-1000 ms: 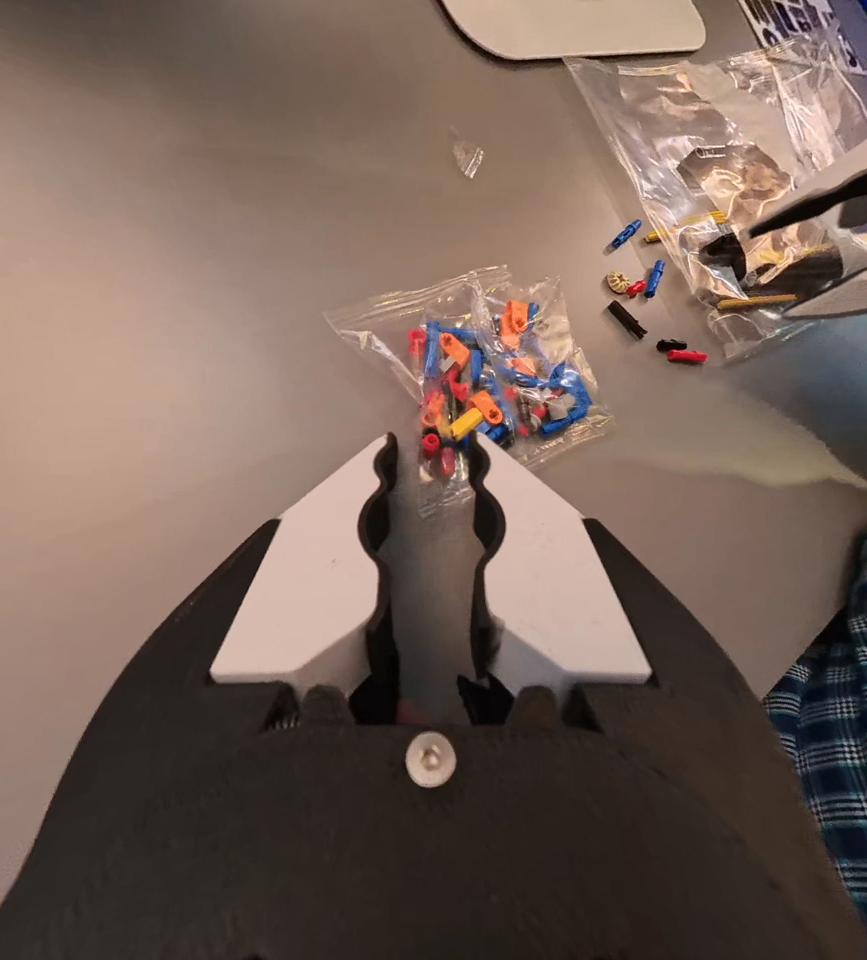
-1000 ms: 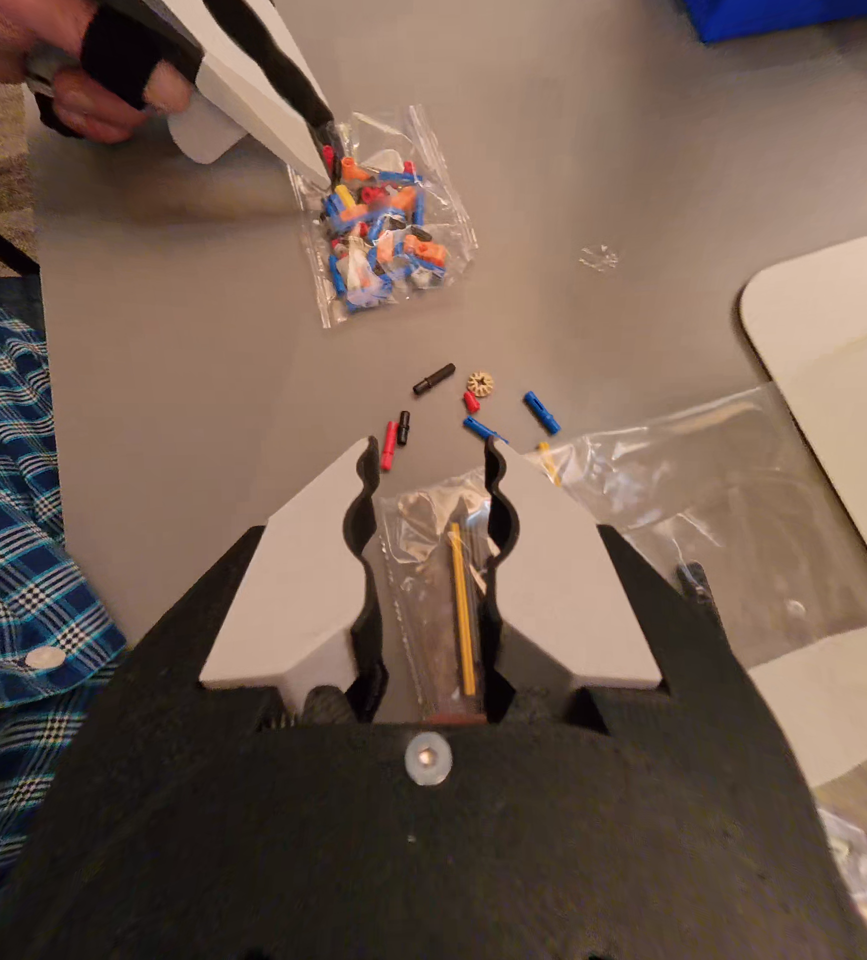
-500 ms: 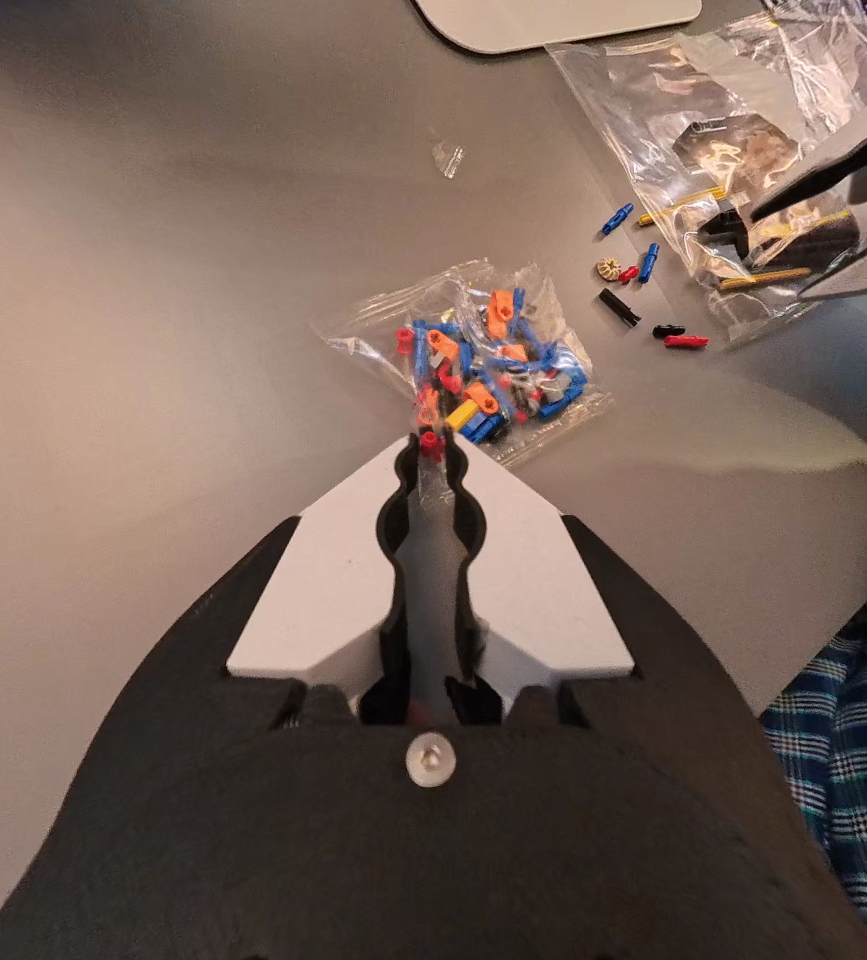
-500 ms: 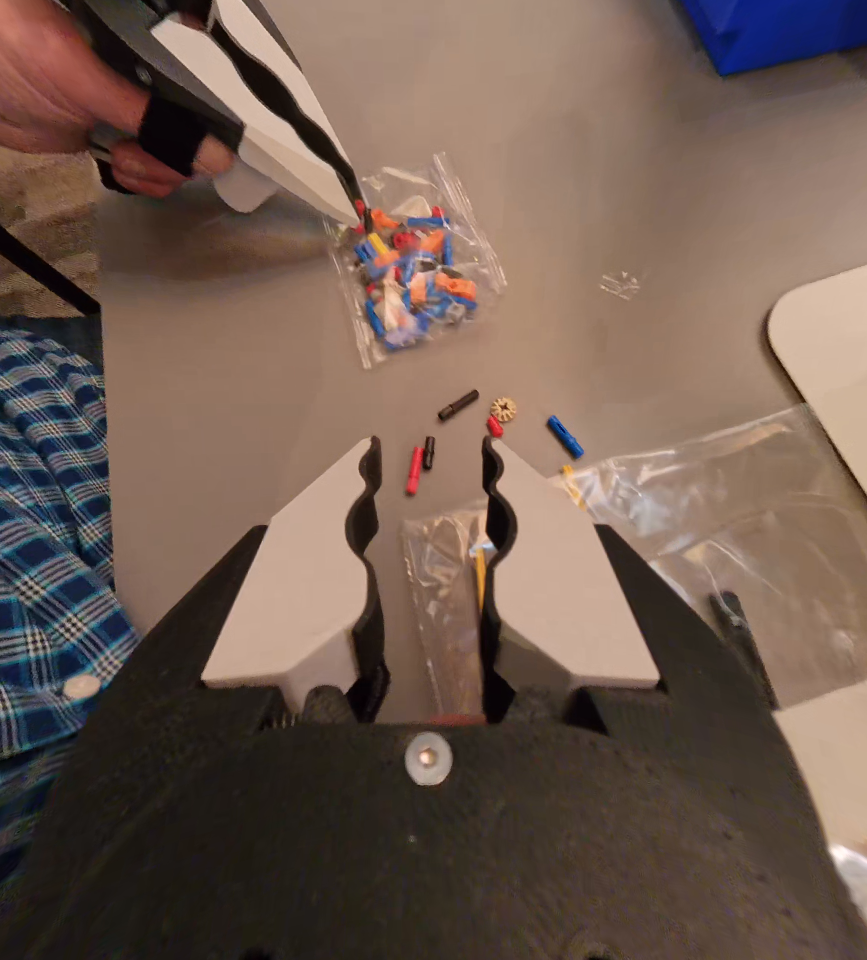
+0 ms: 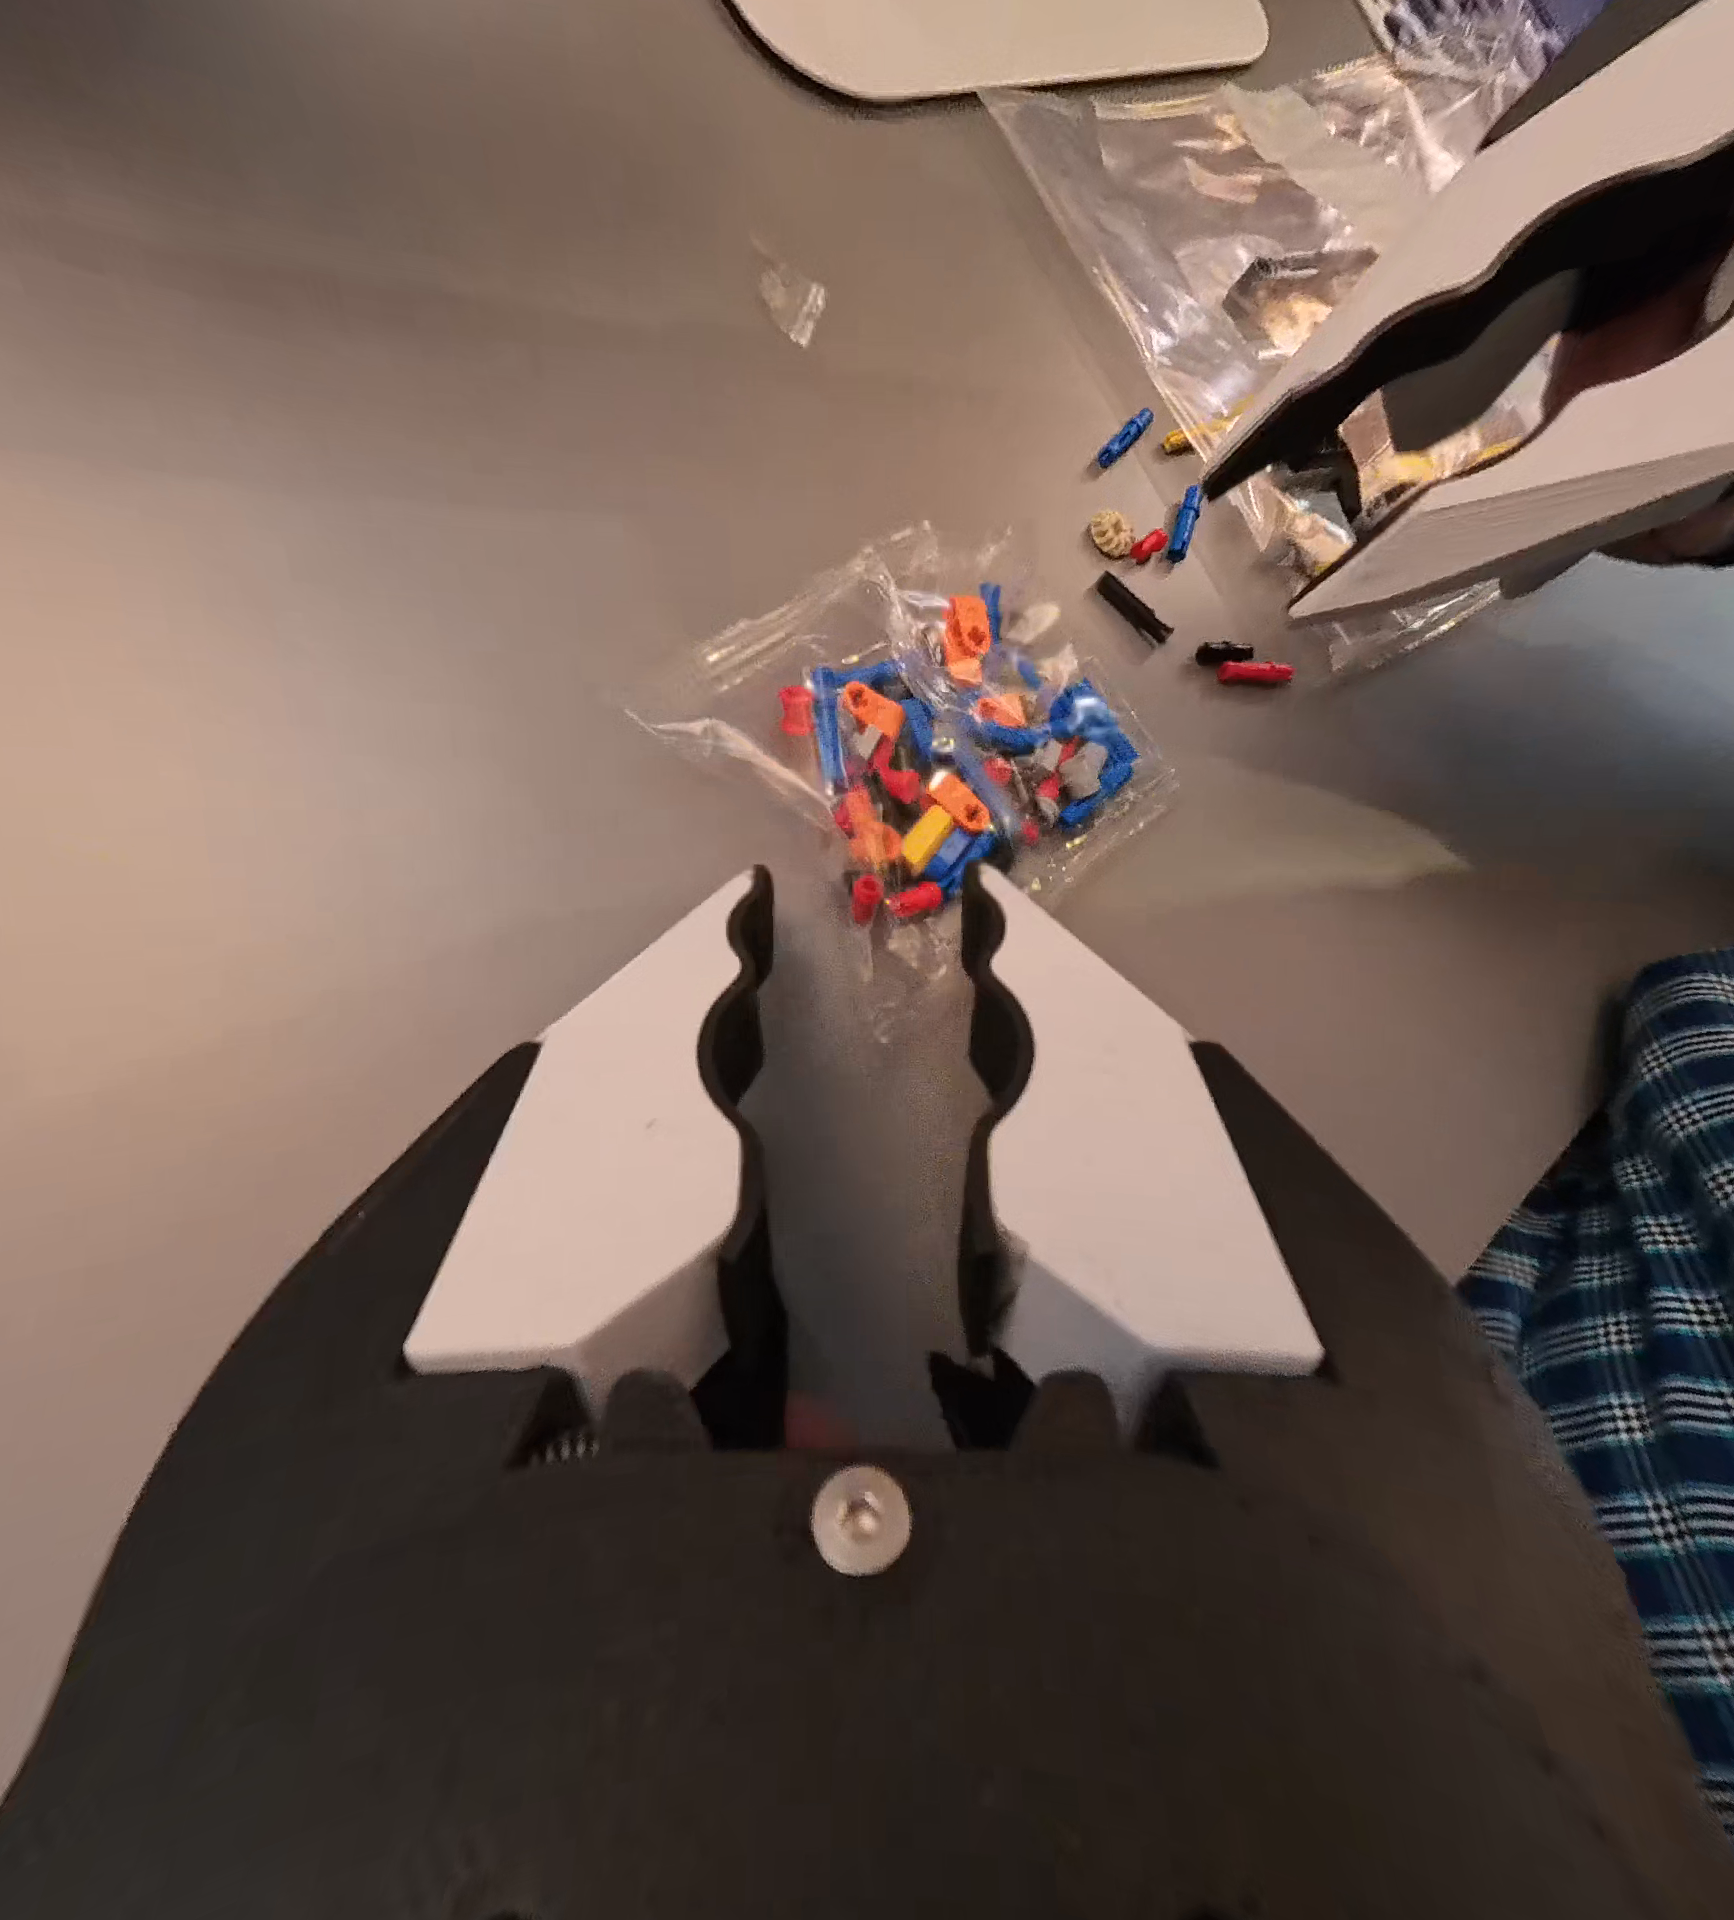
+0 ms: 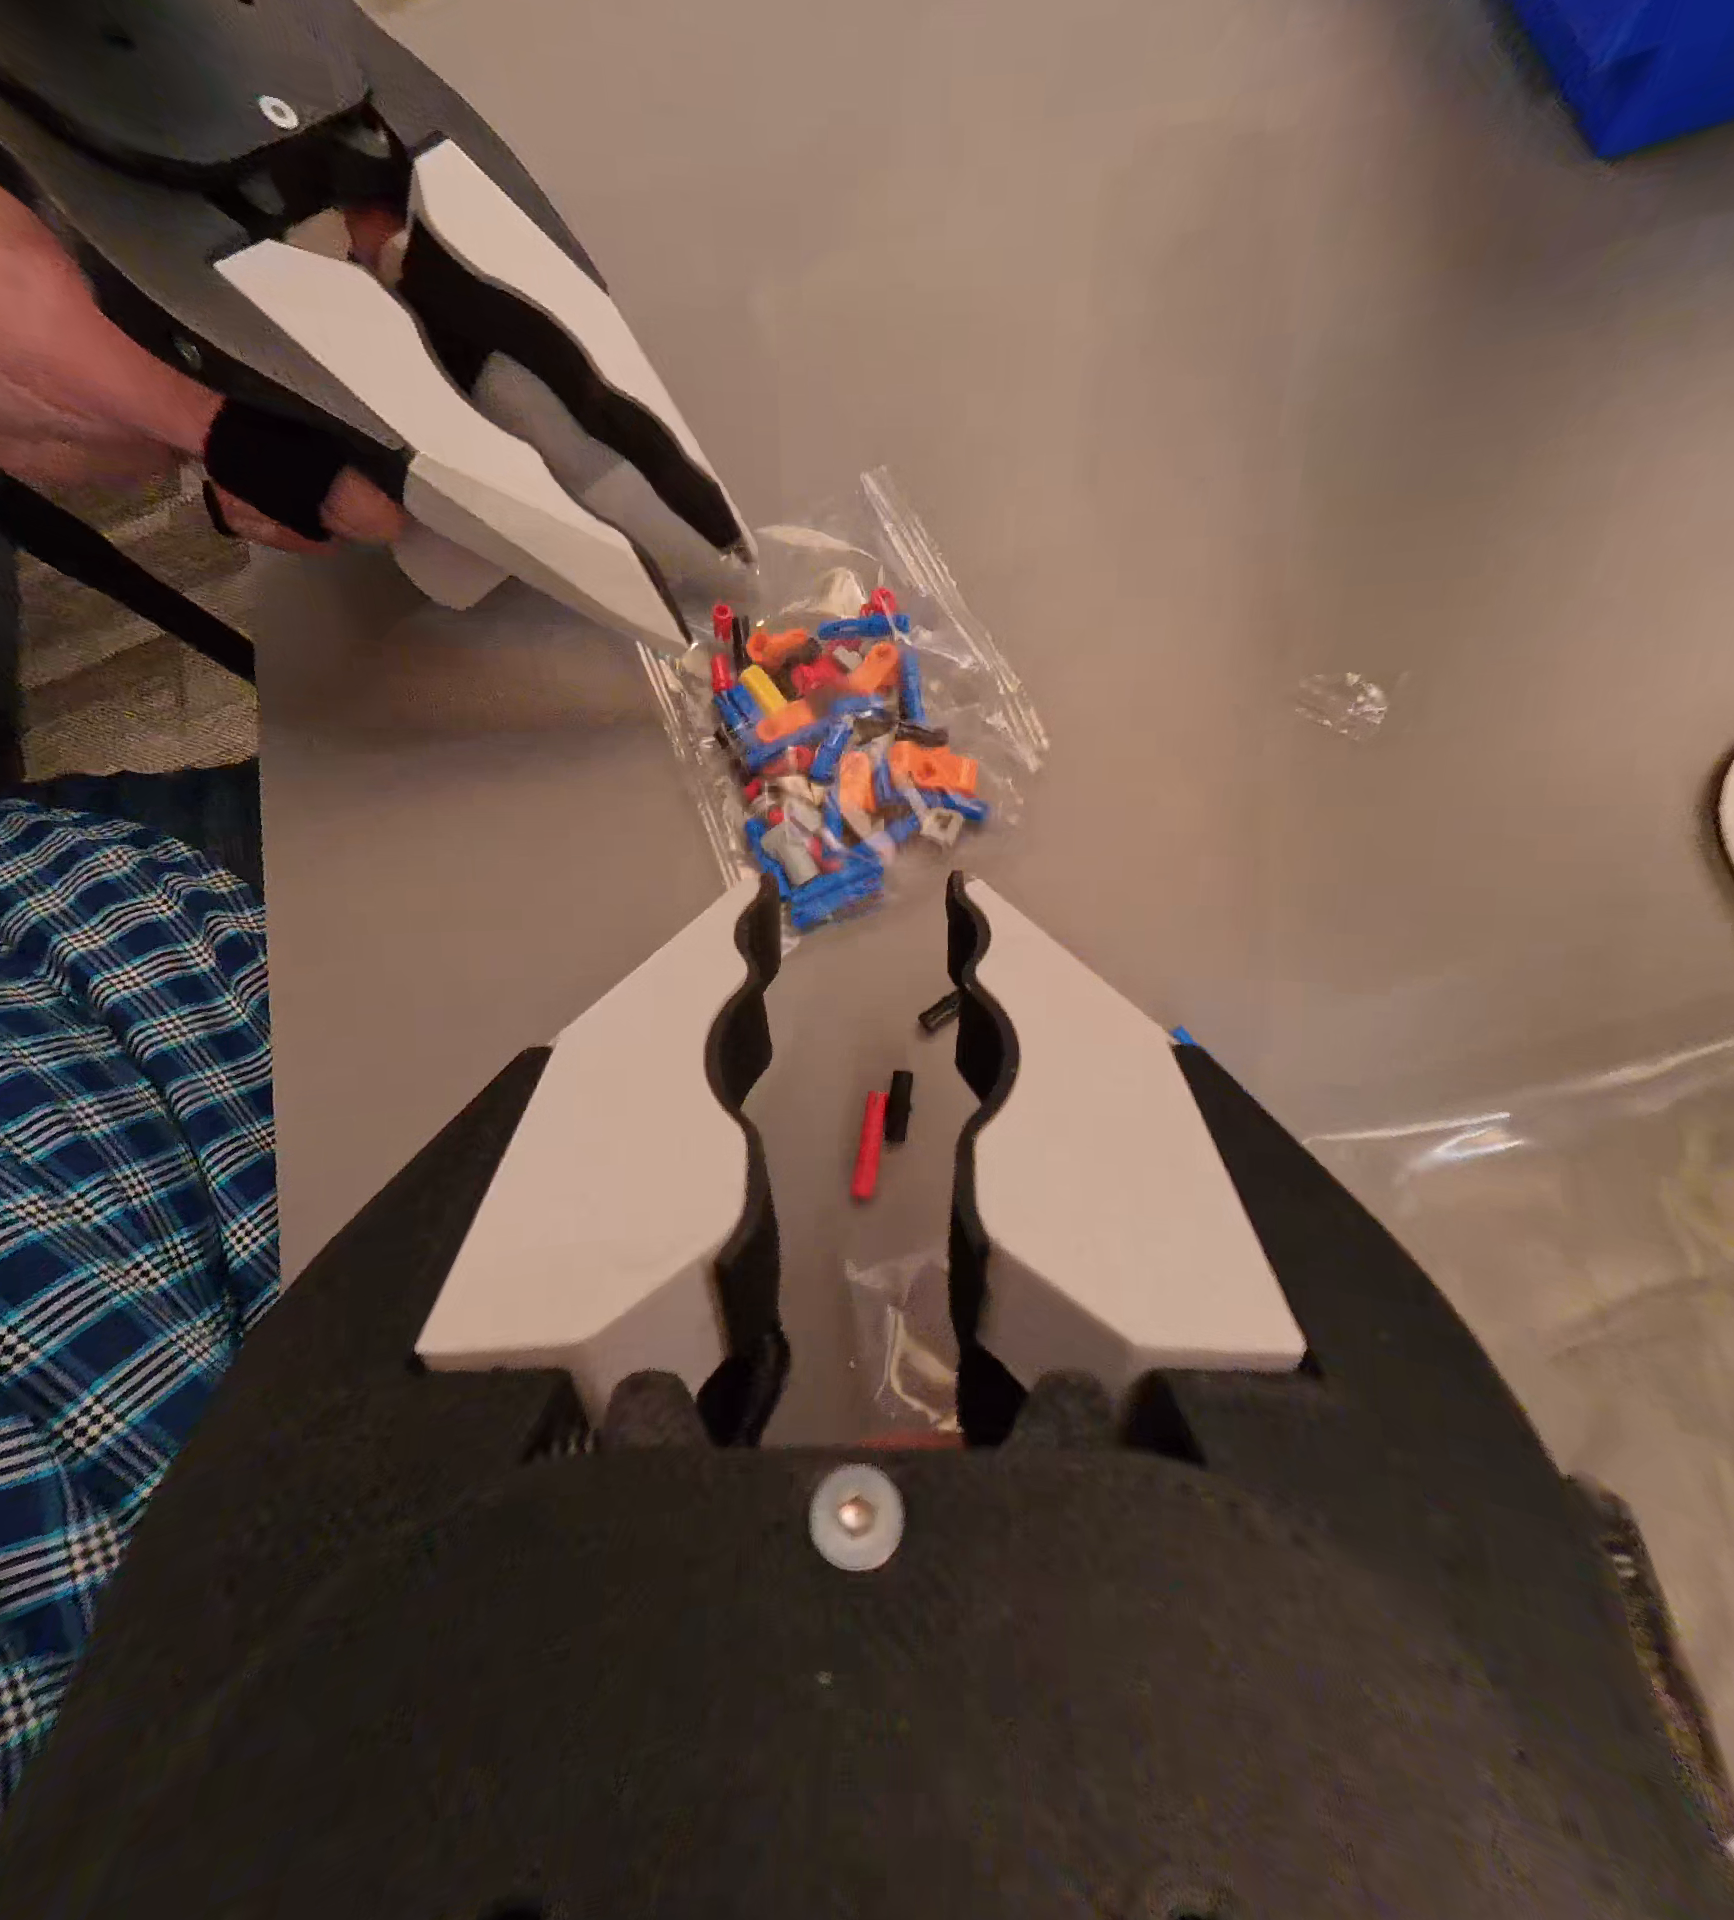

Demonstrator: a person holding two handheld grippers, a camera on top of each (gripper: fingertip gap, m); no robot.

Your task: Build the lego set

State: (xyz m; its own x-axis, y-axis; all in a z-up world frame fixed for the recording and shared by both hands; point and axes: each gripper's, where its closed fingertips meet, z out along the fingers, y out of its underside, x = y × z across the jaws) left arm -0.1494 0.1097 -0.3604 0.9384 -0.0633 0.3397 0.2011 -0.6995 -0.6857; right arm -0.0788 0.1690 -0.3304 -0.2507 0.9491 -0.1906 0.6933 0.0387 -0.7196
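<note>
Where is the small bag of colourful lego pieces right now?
The small bag lies on the grey table, just ahead of the open left tongs; in the right wrist view it sits beyond the right tongs.

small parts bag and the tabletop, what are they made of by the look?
Small parts bag: thin clear plastic film, glossy; it crinkles, catches glints, and the coloured pieces show through. The pieces themselves look like hard moulded plastic with a smooth sheen. Tabletop: smooth, matte grey, seamless, with only soft reflections; probably laminate or painted board, but the look leaves that open.
</note>
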